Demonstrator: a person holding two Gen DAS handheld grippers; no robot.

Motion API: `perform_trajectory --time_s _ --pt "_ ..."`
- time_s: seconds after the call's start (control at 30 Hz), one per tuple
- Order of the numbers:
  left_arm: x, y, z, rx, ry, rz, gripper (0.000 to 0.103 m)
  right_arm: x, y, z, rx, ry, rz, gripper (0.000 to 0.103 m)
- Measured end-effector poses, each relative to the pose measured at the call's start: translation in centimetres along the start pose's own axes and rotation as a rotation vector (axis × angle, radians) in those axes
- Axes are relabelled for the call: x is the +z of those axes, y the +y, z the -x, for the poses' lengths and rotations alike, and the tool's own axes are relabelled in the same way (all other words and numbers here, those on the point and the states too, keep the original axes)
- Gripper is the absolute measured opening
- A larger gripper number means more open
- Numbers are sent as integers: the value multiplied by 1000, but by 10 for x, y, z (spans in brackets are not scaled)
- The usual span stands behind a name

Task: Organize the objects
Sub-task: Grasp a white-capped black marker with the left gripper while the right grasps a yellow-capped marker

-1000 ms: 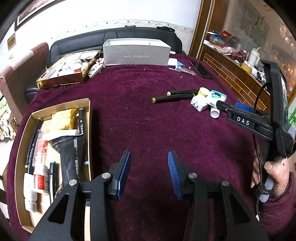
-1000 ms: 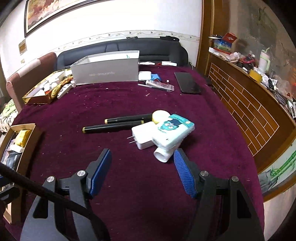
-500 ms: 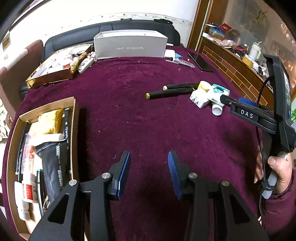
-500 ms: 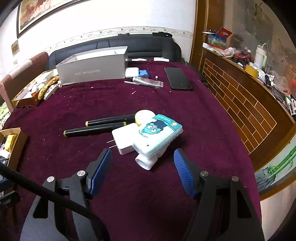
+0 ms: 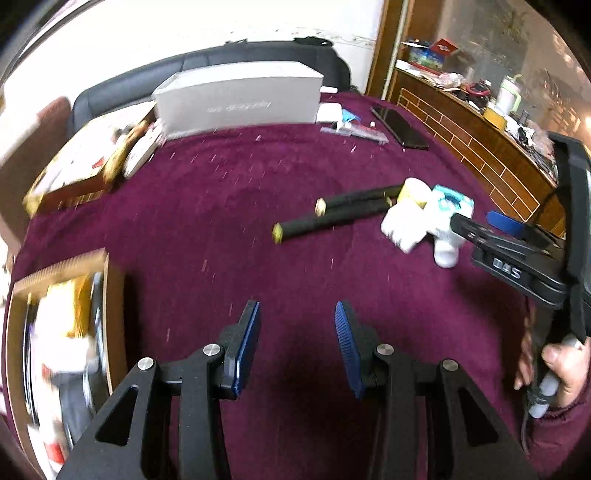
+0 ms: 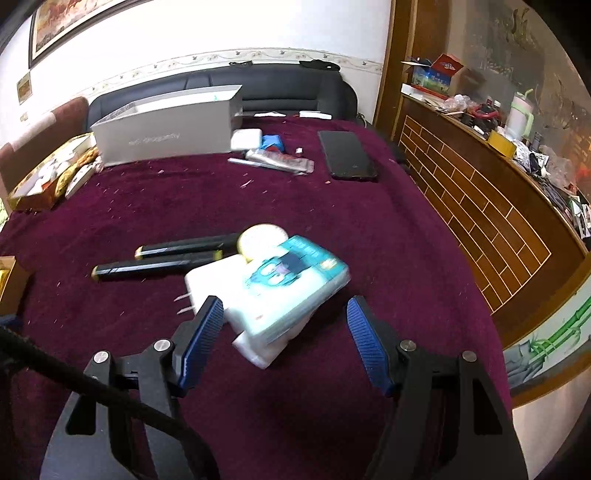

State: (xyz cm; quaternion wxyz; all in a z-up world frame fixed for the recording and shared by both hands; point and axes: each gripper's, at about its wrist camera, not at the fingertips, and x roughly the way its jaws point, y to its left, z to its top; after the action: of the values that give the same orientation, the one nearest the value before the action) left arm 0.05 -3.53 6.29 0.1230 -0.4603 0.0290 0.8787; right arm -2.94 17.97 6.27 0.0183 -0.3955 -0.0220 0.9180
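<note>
While wide bare maroon cloth (image 5: 229, 221) fronts the empty, part-open left gripper (image 5: 297, 343), the right gripper (image 6: 284, 332) gapes empty around a tissue pack (image 6: 291, 284); a wooden tray (image 5: 107, 295) holds blurred clutter.

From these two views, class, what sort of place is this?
Probably a home living room: a black sofa behind a table under a maroon cloth, a framed picture on the wall, and a cluttered wooden sideboard.
</note>
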Motion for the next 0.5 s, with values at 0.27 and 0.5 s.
perform_trajectory --time_s 0.27,0.5 --pt "75 -32 -77 -17 -17 -240 36 -6 -93 -23 64 40 -370 73" --pt "100 -52 -121 -91 20 -314 36 -12 -107 -35 52 81 -440 73"
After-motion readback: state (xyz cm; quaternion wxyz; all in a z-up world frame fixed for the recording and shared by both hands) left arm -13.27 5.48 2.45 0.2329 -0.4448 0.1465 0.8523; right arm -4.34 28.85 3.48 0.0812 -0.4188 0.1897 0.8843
